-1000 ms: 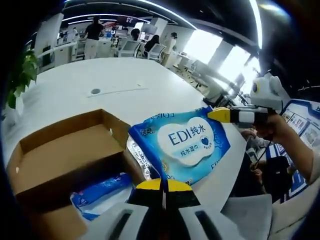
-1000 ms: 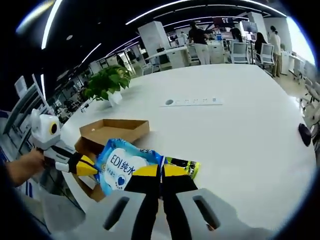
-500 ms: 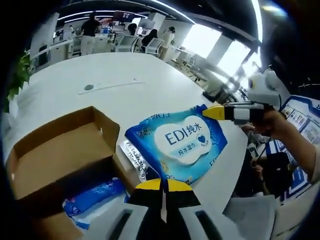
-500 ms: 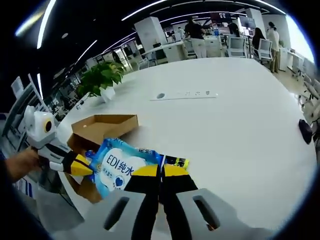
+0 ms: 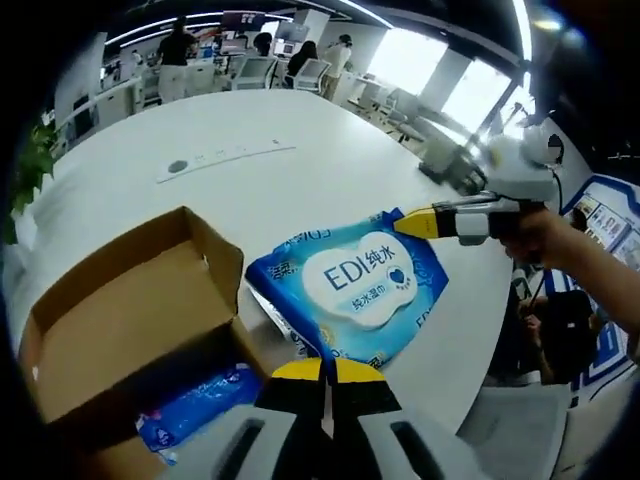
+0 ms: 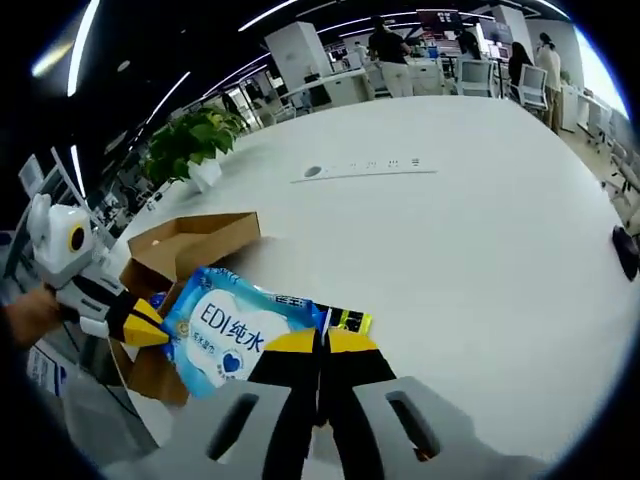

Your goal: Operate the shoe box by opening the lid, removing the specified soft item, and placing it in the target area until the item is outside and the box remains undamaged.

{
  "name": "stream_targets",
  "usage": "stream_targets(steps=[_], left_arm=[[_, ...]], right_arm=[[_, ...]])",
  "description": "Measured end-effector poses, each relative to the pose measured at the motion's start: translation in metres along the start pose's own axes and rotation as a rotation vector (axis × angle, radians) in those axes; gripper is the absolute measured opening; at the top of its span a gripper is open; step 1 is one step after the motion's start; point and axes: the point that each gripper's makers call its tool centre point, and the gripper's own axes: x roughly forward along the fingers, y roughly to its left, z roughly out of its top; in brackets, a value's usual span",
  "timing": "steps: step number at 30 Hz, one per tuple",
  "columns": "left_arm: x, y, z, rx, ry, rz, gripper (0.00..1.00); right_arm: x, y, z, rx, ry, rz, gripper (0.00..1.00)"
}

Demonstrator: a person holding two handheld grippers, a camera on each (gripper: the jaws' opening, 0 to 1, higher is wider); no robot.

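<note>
A: Wipes pack (image 5: pixel 352 288) first, left gripper view: where is it?

B: Outside the shoe box (image 5: pixel 120 330), held over the tabletop (image 5: pixel 250 170) just beside the box's open edge. The left tool (image 5: pixel 325 368) is clenched on its near edge; the right tool (image 5: pixel 425 222) pinches the far corner. One pack is held, and one more blue pack (image 5: pixel 195 405) lies in the box.

A: And the right gripper view?

B: Same single pack (image 6: pixel 225 328), the right tool (image 6: pixel 320 345) clamped on it, the left tool (image 6: pixel 135 322) gripping the opposite end, one open box (image 6: pixel 180 250) behind. I judge the removal step done; placing is next, which calls for lowering the pack flat onto the tabletop (image 6: pixel 470 230) and letting go with both.
</note>
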Motion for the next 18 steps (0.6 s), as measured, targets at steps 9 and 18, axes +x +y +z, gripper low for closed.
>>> stream_targets(steps=[9, 18], left_arm=[[0.008, 0.003, 0.004, 0.081, 0.056, 0.037, 0.0], [0.016, 0.005, 0.003, 0.15, 0.102, 0.067, 0.0]], right_arm=[[0.017, -0.01, -0.013, 0.001, 0.039, -0.013, 0.0], [0.026, -0.015, -0.015, 0.011, 0.039, -0.019, 0.0]])
